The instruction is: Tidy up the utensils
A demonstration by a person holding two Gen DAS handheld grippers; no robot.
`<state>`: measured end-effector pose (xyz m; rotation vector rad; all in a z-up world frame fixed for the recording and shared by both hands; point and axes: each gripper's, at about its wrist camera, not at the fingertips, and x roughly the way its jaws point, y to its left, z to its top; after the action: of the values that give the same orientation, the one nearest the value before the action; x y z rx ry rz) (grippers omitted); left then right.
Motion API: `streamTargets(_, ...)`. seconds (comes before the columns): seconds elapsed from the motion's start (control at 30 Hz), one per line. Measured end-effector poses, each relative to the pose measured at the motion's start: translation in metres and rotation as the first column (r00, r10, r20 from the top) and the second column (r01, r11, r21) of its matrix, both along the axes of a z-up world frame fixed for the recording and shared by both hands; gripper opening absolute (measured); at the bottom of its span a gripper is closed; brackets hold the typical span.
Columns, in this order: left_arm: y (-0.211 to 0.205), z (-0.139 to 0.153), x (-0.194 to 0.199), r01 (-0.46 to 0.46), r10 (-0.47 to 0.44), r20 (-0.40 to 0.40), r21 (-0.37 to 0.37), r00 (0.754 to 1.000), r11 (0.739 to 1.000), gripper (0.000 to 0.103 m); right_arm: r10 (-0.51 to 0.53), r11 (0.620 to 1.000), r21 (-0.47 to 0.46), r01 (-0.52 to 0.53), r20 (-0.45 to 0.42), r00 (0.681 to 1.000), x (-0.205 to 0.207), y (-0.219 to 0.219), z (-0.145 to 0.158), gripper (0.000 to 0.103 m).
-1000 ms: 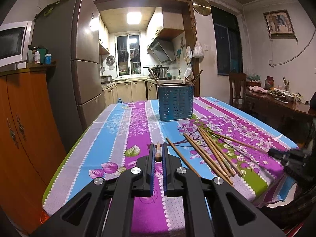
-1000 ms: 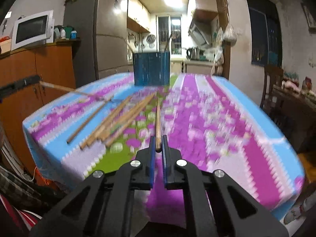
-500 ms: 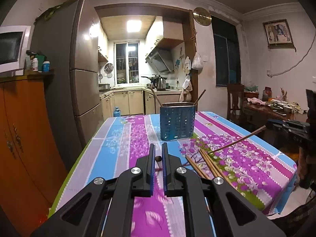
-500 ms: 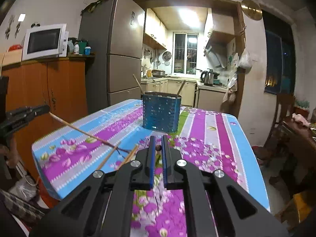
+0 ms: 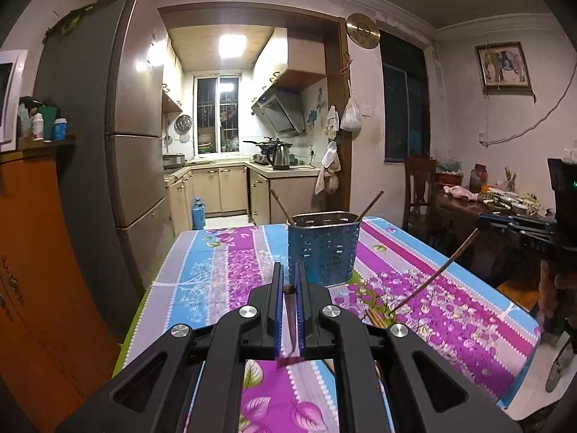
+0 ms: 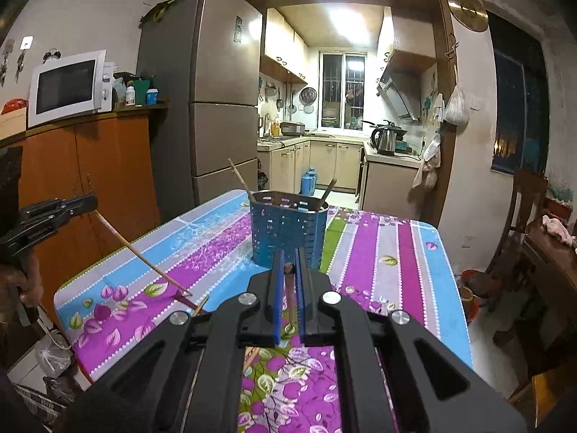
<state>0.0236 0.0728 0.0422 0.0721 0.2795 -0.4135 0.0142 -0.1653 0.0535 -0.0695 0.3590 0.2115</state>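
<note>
- Your left gripper (image 5: 289,288) is clamped on a brown chopstick (image 5: 290,319); its far length hides behind the jaws.
- Your right gripper (image 6: 288,270) pinches a second chopstick (image 6: 289,296), likewise mostly hidden.
- The blue perforated holder (image 5: 322,249) stands just beyond both fingertips, two sticks leaning in it.
- Loose chopsticks (image 5: 375,319) lie right of your left fingers, cut off by the gripper body, on the floral tablecloth (image 5: 223,274).
</note>
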Motion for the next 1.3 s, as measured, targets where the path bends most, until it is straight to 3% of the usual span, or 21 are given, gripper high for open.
streamTargets(0.53,-0.005,0.028,0.057,0.041,-0.043,-0.077,-0.031,0.996,0.999,0.008,0.006,1.000,-0.008,-0.006,0.017,1.000,0.021,-0.004,0.033,0.005)
streamTargets(1.03,-0.020,0.043,0.065,0.069,-0.070,-0.052,-0.008,0.996,0.998,0.008,0.021,1.000,-0.009,-0.020,0.050,0.999,0.024,-0.003,0.054,0.005)
streamTargets(1.2,-0.029,0.065,0.065,0.096,-0.096,-0.021,-0.014,0.995,0.995,0.008,0.036,0.999,-0.019,-0.034,0.096,0.995,0.024,0.004,0.079,0.005)
streamTargets(1.3,-0.038,0.095,0.067,0.128,-0.127,0.021,-0.030,0.992,0.991,0.008,0.047,0.999,-0.020,-0.044,0.142,0.989,0.026,0.009,0.105,0.005)
